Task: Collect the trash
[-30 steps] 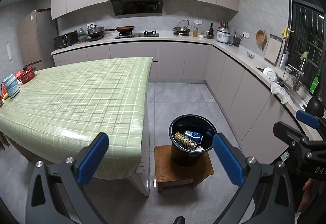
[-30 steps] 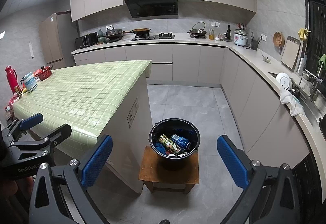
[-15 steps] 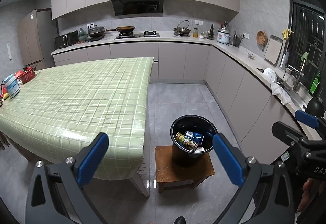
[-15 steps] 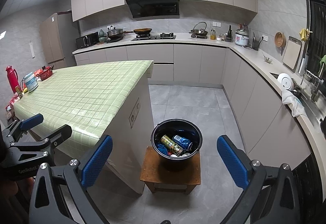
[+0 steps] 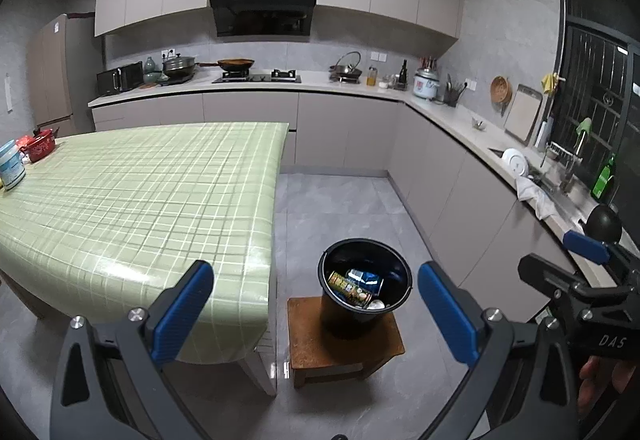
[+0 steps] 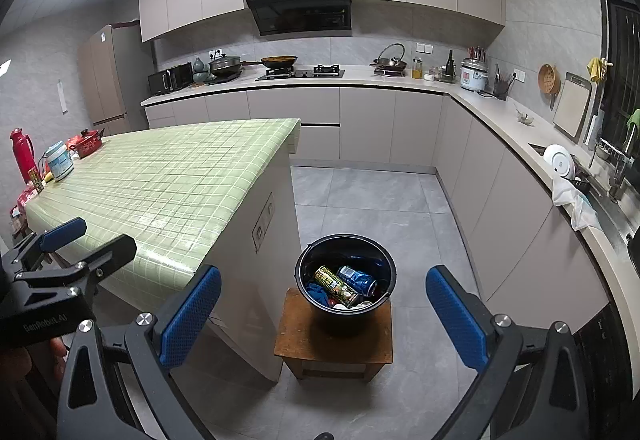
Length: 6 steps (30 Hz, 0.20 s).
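Black plastic trash bucket (image 6: 346, 280) stands on a small brown wooden stool (image 6: 332, 344) beside the green-checked table (image 5: 140, 192), holding cans. Left gripper (image 5: 316, 314) and right gripper (image 6: 324, 316) hover empty, fingers spread wide. Risk: a careless nudge tips the bucket off the stool.

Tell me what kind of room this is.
A home kitchen, most likely. A gas hob sits under a black range hood, a sink is set in the long counter, and a rice cooker stands on it.
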### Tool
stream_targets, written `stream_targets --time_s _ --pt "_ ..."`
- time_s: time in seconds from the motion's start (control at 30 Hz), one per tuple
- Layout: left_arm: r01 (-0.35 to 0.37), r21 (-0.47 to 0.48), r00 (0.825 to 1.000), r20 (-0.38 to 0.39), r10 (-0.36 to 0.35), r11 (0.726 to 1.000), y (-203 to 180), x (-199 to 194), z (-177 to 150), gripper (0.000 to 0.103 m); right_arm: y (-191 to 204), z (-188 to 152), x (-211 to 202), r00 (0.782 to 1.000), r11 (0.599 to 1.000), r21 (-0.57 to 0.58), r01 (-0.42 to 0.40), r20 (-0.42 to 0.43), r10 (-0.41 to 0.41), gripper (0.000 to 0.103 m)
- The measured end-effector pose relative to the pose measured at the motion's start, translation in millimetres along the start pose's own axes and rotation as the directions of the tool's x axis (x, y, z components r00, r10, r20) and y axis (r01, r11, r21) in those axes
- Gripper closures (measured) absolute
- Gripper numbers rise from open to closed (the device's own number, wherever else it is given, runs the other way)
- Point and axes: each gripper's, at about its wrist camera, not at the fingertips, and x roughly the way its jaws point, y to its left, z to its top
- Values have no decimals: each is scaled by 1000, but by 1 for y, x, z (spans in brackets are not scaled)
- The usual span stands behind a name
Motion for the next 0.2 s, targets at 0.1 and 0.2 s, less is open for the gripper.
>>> stream_targets --time_s 0.1,0.2 --pt "17 -10 1000 5 -17 1000 3 1 0 1 0 0 0 1000 1000 1 2 0 -2 0" --pt "14 -10 1000 -16 -14 1000 3 6 -2 1 0 0 1 1000 1000 1 2 -1 -2 0"
